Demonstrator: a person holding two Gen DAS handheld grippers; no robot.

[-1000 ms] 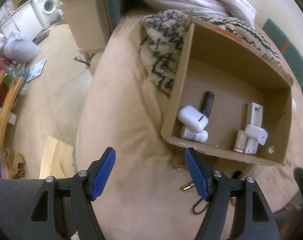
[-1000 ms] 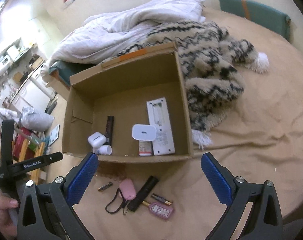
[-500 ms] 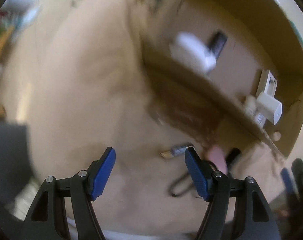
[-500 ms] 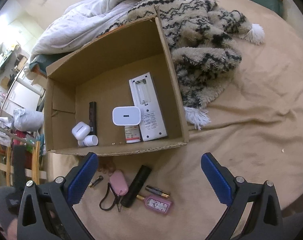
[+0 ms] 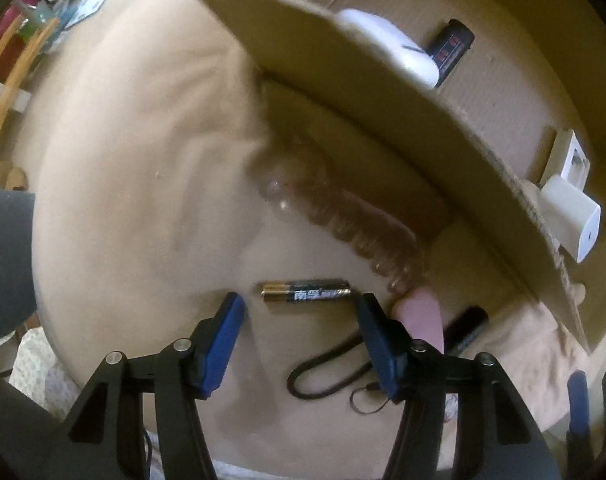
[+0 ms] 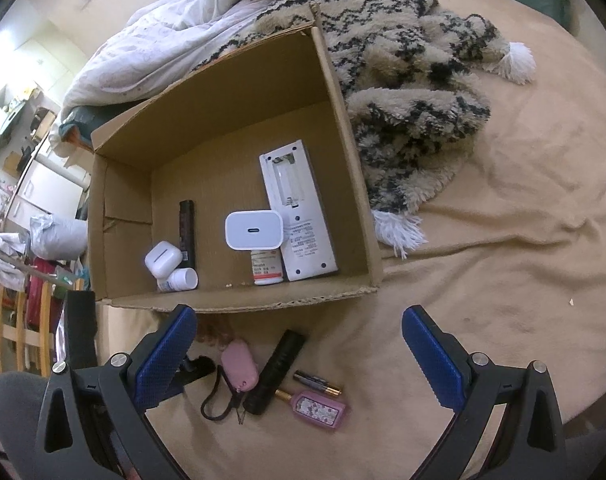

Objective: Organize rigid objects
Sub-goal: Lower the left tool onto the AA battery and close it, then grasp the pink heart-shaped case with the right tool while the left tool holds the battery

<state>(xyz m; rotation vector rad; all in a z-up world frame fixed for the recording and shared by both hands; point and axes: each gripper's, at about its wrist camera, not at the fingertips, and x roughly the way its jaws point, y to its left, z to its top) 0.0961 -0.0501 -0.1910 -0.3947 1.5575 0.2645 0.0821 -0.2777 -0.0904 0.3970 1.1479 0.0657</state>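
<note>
A black-and-gold battery [image 5: 306, 290] lies on the tan bedsheet just ahead of my open left gripper [image 5: 299, 314], between its blue fingertips. A pink key fob [image 5: 421, 316] with a black loop and a black tube [image 5: 465, 326] lie to its right. The cardboard box [image 6: 239, 302] holds a white remote [image 6: 299, 210], a white charger [image 6: 253, 230], an earbud case [image 6: 163, 258], pill bottles and a black stick. My right gripper [image 6: 299, 336] is open and empty, above the pink fob [image 6: 239, 366], black tube [image 6: 273, 376], a second battery [image 6: 317, 383] and a pink bottle [image 6: 318, 408].
A patterned fuzzy blanket [image 6: 407, 92] lies right of the box and a white duvet [image 6: 175, 40] behind it. The bed edge drops off at the left, with a wooden chair [image 5: 11, 72] and floor clutter below. Bare sheet [image 6: 503, 260] spreads to the right.
My left gripper has dropped low and forward to the sheet in front of the box, bringing the battery between its fingertips. My right gripper has shifted slightly closer over the box.
</note>
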